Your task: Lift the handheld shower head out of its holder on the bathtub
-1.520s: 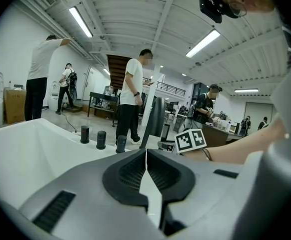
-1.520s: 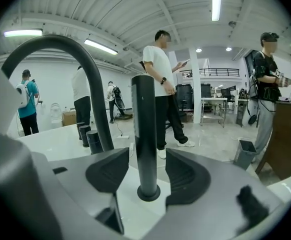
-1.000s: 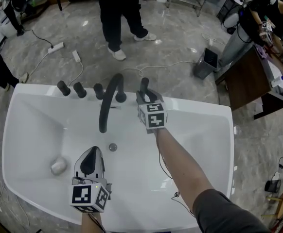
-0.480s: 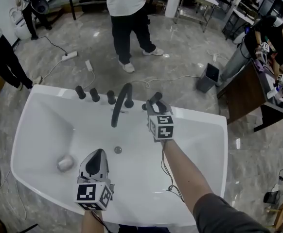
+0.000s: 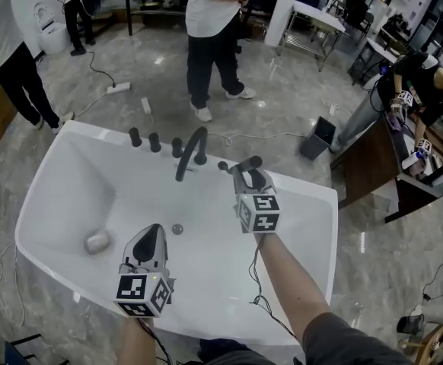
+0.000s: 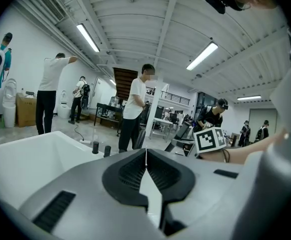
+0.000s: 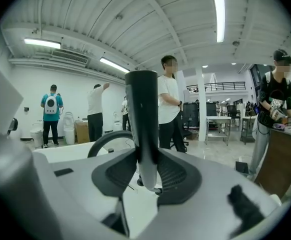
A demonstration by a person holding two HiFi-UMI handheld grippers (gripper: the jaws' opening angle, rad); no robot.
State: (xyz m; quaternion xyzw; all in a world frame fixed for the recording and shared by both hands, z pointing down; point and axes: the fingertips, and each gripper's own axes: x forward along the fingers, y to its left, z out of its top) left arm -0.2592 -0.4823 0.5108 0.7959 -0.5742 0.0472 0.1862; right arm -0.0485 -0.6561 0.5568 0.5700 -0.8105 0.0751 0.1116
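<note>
**Shower head gripped above the tub's far rim**

Nearest me, the left gripper (image 5: 152,231) hangs over the near half of the white bathtub (image 5: 313,204). Its jaws are pressed together with nothing between them, as its own view (image 6: 145,152) shows. A little to its left, towards the tub's left end, a pale rounded lump (image 5: 96,242) lies on the tub floor. The round drain (image 5: 177,229) sits close to the middle.

Further in, the right gripper (image 5: 250,175) reaches towards the far rim on a bare forearm. It is clenched on the dark shower head (image 5: 253,160), and in the right gripper view (image 7: 147,157) the pads clamp the handle. There the shower head (image 7: 141,109) stands upright and rises well above the jaws. A small dark fitting (image 7: 157,190) shows just past its lower end, but it is too small for me to say whether that is the holder.

To the left along the far rim the black spout (image 5: 192,150) arches over the tub. Three dark knobs (image 5: 154,141) stand in a row beside it.

Beyond the tub is grey marble floor, where a person (image 5: 212,36) in a white top and dark trousers stands. A white power strip (image 5: 119,87) lies off to the left, and a dark bin (image 5: 317,138) stands to the right.
</note>
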